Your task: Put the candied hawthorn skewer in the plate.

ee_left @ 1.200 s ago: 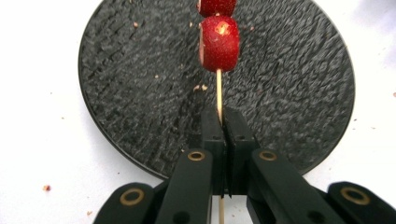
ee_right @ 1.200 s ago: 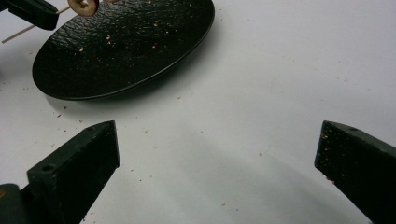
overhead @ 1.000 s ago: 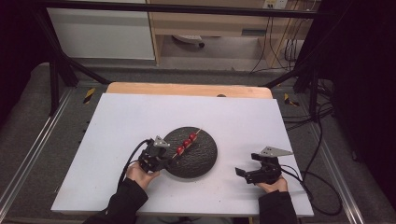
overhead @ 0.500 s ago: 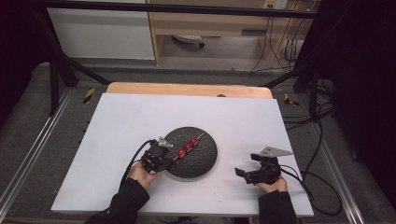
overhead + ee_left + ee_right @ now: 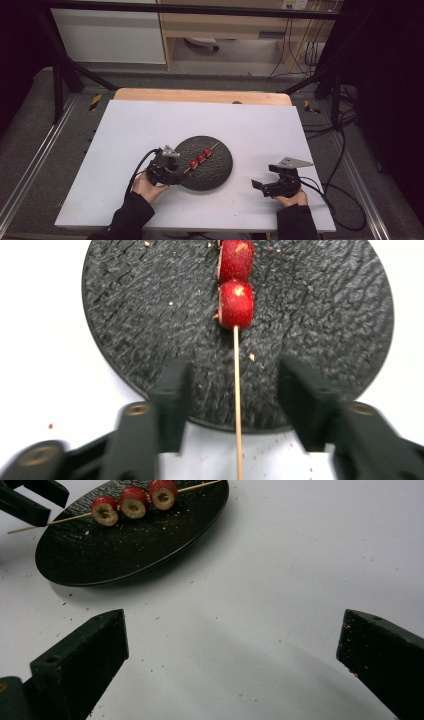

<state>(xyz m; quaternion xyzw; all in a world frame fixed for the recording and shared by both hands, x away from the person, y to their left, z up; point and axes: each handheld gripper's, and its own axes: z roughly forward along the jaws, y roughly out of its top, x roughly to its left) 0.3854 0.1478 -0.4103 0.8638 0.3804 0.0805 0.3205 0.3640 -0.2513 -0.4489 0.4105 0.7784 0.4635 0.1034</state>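
Note:
A thin wooden skewer point(image 5: 201, 157) with three red fruit pieces lies across a round black plate point(image 5: 215, 172) in the middle of the white table. Its bare stick point(image 5: 236, 390) juts over the plate's near-left rim. My left gripper point(image 5: 179, 173) sits at that rim. Its jaws have just been opening and now stand apart, with the stick between them and untouched by the pads point(image 5: 172, 385). My right gripper point(image 5: 263, 177) rests open on the table to the right of the plate, with nothing between its fingers point(image 5: 90, 650).
The white table top point(image 5: 280, 130) spreads wide around the plate, with crumbs point(image 5: 150, 670) scattered near it. A wooden strip point(image 5: 200, 95) runs along the far edge. Cables point(image 5: 340, 200) trail off the right side.
The left gripper, which was shut on the skewer's stick, has opened and let it go. The skewer now lies on the plate. The right gripper has not moved.

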